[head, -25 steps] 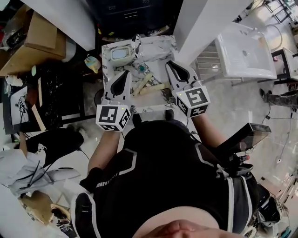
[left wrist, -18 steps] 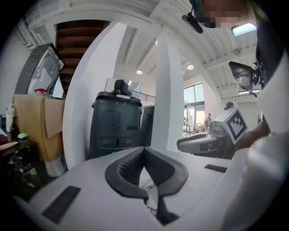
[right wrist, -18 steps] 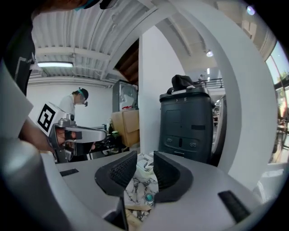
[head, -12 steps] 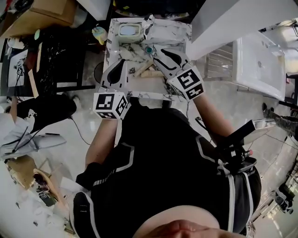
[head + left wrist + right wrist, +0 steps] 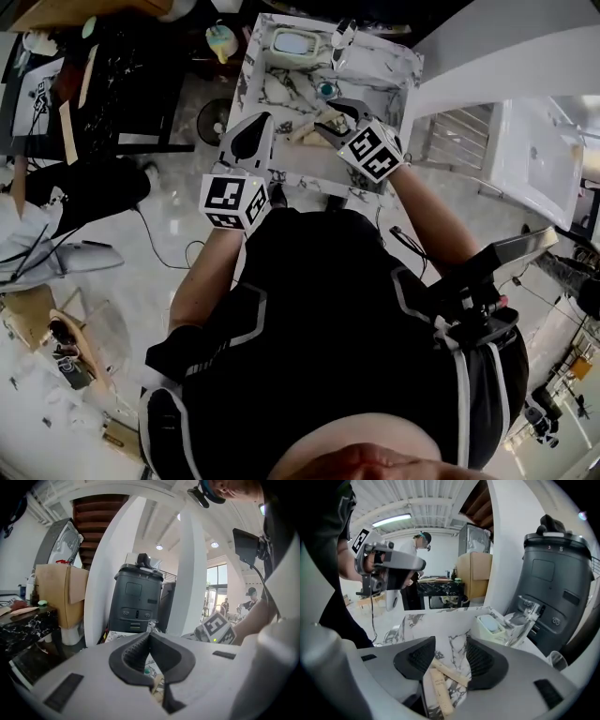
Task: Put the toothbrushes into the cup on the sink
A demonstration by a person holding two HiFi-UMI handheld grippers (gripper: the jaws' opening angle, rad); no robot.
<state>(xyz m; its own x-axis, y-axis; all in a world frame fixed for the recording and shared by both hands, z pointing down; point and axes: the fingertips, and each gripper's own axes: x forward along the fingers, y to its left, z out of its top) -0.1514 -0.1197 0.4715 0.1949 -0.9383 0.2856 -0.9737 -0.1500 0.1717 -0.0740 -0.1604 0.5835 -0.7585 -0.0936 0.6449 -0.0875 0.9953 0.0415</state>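
Now, right claw (image 5: 451, 648): the jaws stand wide apart, having just been opening; nothing is clamped and the pads press on nothing.
In the gap: the toothbrushes (image 5: 439, 686) show between the two jaws, lower down and beyond the pads; whether the claw touches them I cannot tell.
Toothbrushes, look: two long, flat, pale tan sticks like wood or card, one laid across the other at a shallow angle; the nearer one bears small dark print, too small to read.
Toothbrushes, place: lying on the flat of the sink (image 5: 417, 620), towards its near edge, in front of the right claw.
Left claw (image 5: 150, 637): jaw tips together, nothing held; in the head view it is to the left of the right claw, over the sink's near left edge.
Sink: white with grey marble veining.
Further back: a small teal round thing (image 5: 325, 90) sits mid-sink, apart from the toothbrushes; whether this is the cup I cannot tell.
Rear edge: a pale box with a light blue inside (image 5: 490, 624), and just beside it to the right the tap (image 5: 528, 607).
Behind the sink: a dark grey bin-like unit (image 5: 555, 583).
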